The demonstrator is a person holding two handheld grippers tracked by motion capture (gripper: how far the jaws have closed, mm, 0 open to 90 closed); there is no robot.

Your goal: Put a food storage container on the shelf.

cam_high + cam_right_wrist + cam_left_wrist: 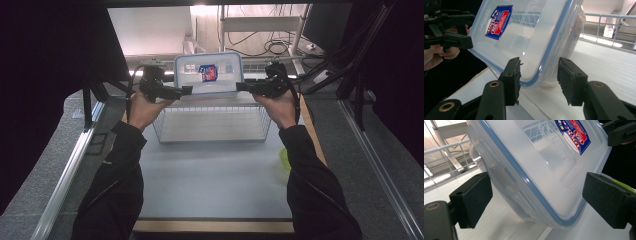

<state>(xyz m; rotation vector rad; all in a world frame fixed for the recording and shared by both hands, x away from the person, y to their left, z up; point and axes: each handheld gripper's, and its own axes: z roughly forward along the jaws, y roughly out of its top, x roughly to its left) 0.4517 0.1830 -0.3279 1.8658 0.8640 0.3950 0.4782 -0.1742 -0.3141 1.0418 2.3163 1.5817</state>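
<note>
**Lidded container tilted on edge between two grippers**

A clear plastic food container (208, 73) with a blue-sealed lid and a red-and-blue label stands tilted on its edge at 12 o'clock, just beyond the wire basket (212, 125). The left gripper (186, 90), at its 9 o'clock side, has its jaws spread clear of the rim. The right gripper (241, 86), at 3 o'clock, straddles the rim; whether its pads press on it I cannot tell.

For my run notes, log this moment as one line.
object: lidded plastic container, tilted on edge | left tongs: open, astride its corner | right tongs: astride rim, grip unclear | place: behind wire basket
</note>
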